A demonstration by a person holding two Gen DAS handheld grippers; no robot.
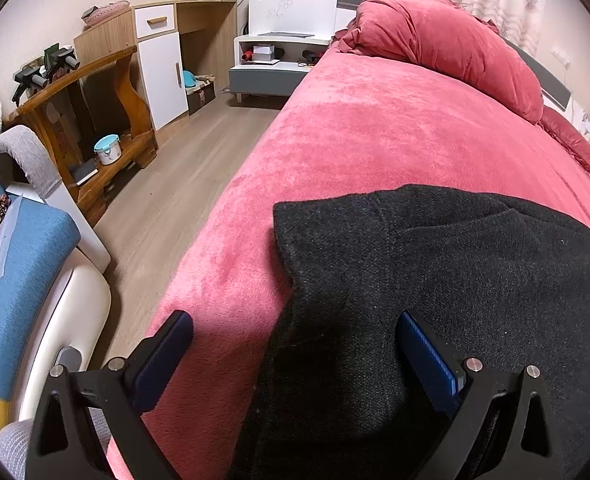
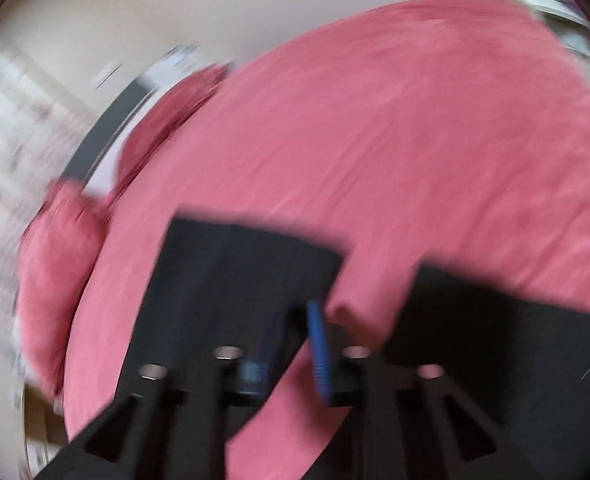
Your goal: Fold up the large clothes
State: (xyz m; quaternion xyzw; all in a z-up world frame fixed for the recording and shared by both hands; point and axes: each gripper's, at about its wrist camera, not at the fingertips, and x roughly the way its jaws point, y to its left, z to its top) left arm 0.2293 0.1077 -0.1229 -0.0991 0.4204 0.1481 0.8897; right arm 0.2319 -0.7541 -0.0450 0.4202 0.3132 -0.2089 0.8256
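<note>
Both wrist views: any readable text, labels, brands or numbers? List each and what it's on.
None readable.
White headboard panel: flower prints only, no words.
Small box on the bedside shelf: any print is too small to read.
Black garment and pink bedspread: no label or tag shows.
Right wrist view: motion-blurred throughout; nothing legible on the wall or bed.

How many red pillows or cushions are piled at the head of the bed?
1 clear: a large red pillow against the headboard. The red quilted edge below it may be another; the right wrist view is too blurred to confirm.
</note>
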